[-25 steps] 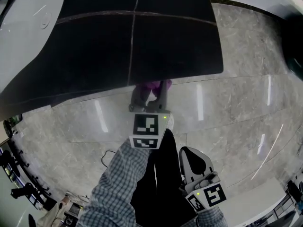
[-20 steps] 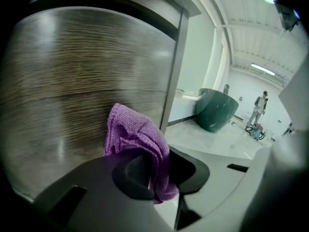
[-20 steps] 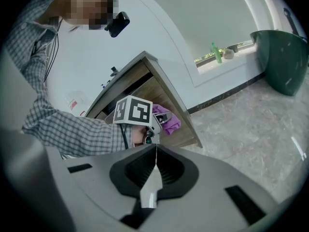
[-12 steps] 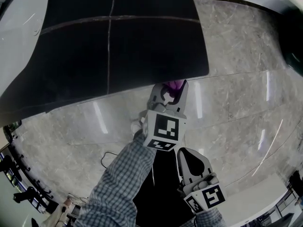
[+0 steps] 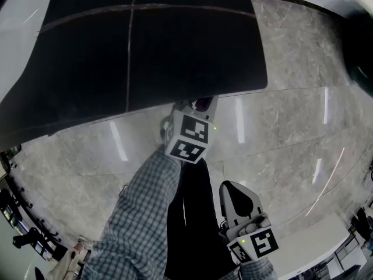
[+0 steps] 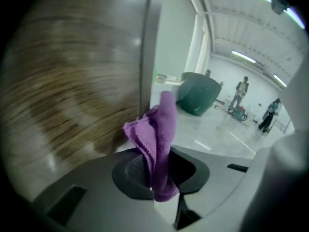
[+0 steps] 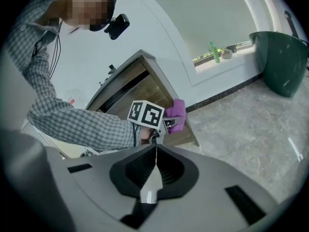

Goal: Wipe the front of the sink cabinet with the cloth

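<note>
My left gripper (image 5: pixel 196 106) is shut on a purple cloth (image 5: pixel 204 103), held up at the lower edge of the dark cabinet top (image 5: pixel 145 51). In the left gripper view the cloth (image 6: pixel 158 134) stands bunched out of the shut jaws, against the blurred wood-grain cabinet front (image 6: pixel 72 86). The right gripper view shows the cloth (image 7: pixel 175 111) pressed on the cabinet's (image 7: pixel 140 83) front near its right corner, behind the left gripper's marker cube (image 7: pixel 146 114). My right gripper (image 5: pixel 235 187) hangs low by my body, shut on nothing, its jaws (image 7: pixel 155 149) closed together.
Glossy grey marble floor (image 5: pixel 291 127) surrounds the cabinet. A dark green bin (image 7: pixel 281 62) stands by the wall to the right, and a green bottle (image 7: pixel 213 52) sits on the sill. People (image 6: pixel 240 92) stand far off across the hall.
The left gripper with the cloth swung right along the cabinet front, then came back a little left and closer under the top's edge. The right gripper stayed put.
</note>
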### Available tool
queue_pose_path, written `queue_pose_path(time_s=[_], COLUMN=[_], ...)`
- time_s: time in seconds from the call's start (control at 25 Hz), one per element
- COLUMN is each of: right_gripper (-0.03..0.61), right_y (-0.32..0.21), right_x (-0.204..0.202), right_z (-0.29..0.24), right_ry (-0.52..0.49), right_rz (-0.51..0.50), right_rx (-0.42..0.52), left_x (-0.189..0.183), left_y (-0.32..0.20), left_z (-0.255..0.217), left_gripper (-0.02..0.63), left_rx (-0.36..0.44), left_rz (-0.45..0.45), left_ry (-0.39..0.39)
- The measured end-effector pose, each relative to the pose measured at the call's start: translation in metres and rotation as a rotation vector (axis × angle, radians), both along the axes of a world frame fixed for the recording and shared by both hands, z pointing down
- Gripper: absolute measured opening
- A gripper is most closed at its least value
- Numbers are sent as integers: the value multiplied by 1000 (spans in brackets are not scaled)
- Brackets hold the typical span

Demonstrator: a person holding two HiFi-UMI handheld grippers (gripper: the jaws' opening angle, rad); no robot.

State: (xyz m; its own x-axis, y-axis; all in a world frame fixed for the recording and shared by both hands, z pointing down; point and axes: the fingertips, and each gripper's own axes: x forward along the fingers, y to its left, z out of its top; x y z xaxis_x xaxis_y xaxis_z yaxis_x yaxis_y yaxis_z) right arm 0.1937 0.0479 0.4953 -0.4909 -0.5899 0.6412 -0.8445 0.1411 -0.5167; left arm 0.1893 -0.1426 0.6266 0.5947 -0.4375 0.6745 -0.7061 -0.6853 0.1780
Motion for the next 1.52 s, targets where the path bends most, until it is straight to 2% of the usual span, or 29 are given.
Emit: queue_pose_path(time_s=[0.12,0.32,0.72,0.88,1.24,1.52], right_gripper=[18,18,18,18,18,18], right_y=[4,4,-2,-3,3,8], right_x=[-5,-21,-69,-97,-123,-148], right_z=[0,3,3,-1,0,1], right_ry=[-3,-7,-1,-8,-11,-10], right_rz=[-12,-55,-172,-219,-294,-332], right_rx=[-6,-8,-1,-5,-1,2], left_x=[-26,-69,-165,-215,-300,-351], left_y=[-8,-8,7,15,44,59], left_z=[8,17,31,32,41,42], left_gripper=[69,69,69,69,69,69], left_rx=[-63,-106,-157,-172,-179,-166], left_rz=[-138,-300,-504,-584,-749,-829], left_ry=[27,51,52,43,0,-14])
